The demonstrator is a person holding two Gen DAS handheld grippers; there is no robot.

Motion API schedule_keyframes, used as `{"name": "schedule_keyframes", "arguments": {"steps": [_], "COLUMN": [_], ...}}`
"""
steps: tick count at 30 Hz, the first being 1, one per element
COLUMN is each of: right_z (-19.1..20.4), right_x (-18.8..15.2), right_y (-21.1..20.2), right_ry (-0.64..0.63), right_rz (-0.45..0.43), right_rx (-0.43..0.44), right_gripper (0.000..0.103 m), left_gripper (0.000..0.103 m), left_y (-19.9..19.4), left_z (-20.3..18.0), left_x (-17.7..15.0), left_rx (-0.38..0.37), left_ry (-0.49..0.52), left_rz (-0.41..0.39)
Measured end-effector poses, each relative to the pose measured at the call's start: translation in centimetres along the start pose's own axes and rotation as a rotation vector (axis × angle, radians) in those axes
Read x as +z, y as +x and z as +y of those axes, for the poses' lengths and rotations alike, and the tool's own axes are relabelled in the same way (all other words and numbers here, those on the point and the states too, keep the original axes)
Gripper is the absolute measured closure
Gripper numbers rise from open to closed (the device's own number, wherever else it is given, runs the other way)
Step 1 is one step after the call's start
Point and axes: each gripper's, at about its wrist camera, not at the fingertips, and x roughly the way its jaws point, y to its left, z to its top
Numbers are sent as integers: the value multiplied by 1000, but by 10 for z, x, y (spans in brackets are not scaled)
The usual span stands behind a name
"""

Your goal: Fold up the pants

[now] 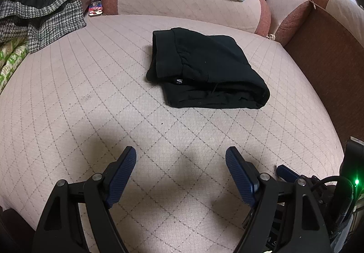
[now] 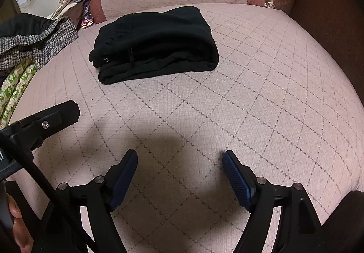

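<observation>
Both claws gape empty at frame bottom: left claw (image 1: 180, 157), right claw (image 2: 179, 159). Black pants (image 1: 204, 71) sit folded into a bundle on the sofa seat (image 1: 91, 105), ahead at upper centre, long axis running left-right, neither claw touching. Looks done.

both grippers black, silver screws, ribbed blue pads (image 1: 121, 175) (green led (image 1: 356, 182) on one); bare thumb (image 2: 16, 209)
</observation>
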Motion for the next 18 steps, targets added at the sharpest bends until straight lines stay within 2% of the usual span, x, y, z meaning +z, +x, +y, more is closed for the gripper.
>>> {"name": "schedule_keyframes", "arguments": {"steps": [18], "right_z": [-8], "right_x": [3], "right_y": [3], "right_ry": [1], "right_rz": [-22], "right_rx": [-13], "right_gripper": [19], "left_gripper": [23], "left_y": [12], "left_z": [1], "left_x": [-2], "left_rx": [20], "left_ry": [19], "left_rz": [30]}}
